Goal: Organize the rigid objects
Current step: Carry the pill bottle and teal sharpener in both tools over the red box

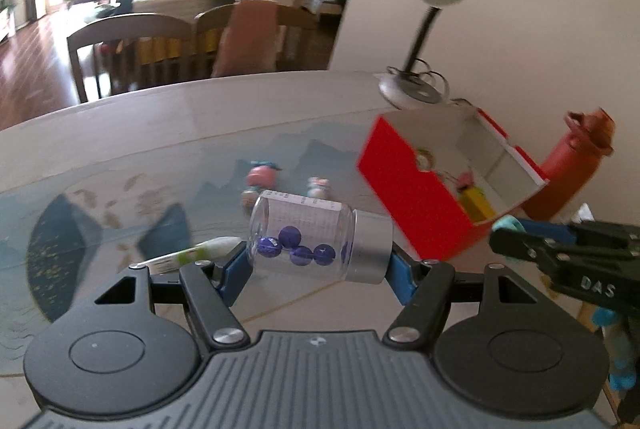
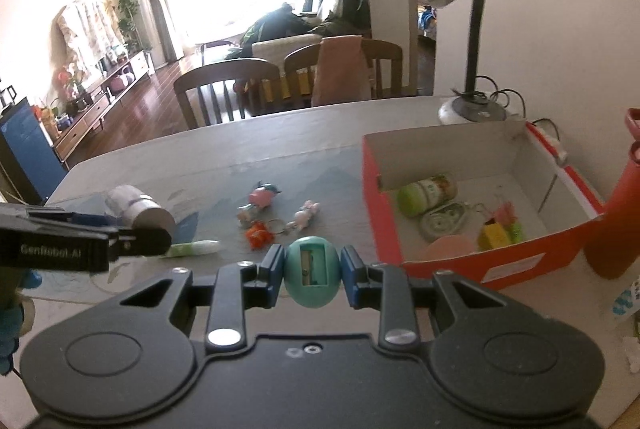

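Gripping a clear jar (image 1: 316, 237) of blue beads by its two ends, the left gripper (image 1: 320, 265) holds it sideways at the centre of its view, above the bench (image 1: 140, 133). The right gripper (image 2: 312, 273) has its blue fingers (image 2: 270, 267) closed on a teal egg-shaped sharpener (image 2: 312, 271) at lower centre. At right in both views sits the red box (image 2: 460, 265), open and holding small items. Small toy figures (image 2: 262, 197) lie on the bench at centre, left of the box.
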{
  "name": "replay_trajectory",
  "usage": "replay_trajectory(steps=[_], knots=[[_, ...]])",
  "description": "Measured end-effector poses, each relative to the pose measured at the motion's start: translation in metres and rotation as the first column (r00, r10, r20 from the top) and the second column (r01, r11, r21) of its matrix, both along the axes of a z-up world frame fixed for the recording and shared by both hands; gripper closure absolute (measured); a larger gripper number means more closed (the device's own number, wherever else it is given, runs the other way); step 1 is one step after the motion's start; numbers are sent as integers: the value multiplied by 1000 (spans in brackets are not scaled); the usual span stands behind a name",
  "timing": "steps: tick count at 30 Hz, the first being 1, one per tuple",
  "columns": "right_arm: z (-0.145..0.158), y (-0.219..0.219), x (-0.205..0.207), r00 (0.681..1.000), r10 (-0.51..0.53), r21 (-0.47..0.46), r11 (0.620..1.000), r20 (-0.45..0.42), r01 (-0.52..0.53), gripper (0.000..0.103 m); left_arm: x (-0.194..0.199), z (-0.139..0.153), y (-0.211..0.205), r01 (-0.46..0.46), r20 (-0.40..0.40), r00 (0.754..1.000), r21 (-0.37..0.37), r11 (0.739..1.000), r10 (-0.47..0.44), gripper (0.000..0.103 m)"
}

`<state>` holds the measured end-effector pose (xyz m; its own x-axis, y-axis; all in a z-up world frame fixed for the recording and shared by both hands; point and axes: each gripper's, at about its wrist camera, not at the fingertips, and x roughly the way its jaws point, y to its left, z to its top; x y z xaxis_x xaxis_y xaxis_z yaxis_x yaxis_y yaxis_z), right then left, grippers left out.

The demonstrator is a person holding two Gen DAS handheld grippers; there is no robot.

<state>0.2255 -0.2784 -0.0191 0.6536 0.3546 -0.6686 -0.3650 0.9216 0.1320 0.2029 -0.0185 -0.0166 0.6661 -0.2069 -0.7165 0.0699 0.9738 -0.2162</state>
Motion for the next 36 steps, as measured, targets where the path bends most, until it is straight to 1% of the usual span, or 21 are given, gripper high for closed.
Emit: replay_trajectory(steps=[8, 12, 22, 28, 33, 36], knots=[[-6, -46, 27, 1000, -7, -7, 1000, -14, 7, 73, 22, -4, -70, 71, -16, 997, 9, 997, -71, 33], [-11, -71, 44, 1000, -15, -14, 1000, -20, 14, 73, 37, -7, -103, 94, -30, 995, 0, 996, -94, 33], [-32, -125, 103, 996, -86, -42, 996, -33, 85, 73, 88, -27, -173, 130, -84, 988, 26, 991, -128, 33], [-43, -145, 138, 993, -114, -58, 992, -39, 111, 73, 126, -37, -209, 151, -122, 982, 35, 988, -146, 33], [-60, -154, 163, 988, -132, -69, 990, -75, 127, 73, 158, -48, -233, 170, -164, 974, 75, 983, -156, 33], [-70, -157, 170, 989, -112, -78, 991, -93, 105, 73, 175, -56, -243, 180, -191, 969, 101, 979, -158, 33]])
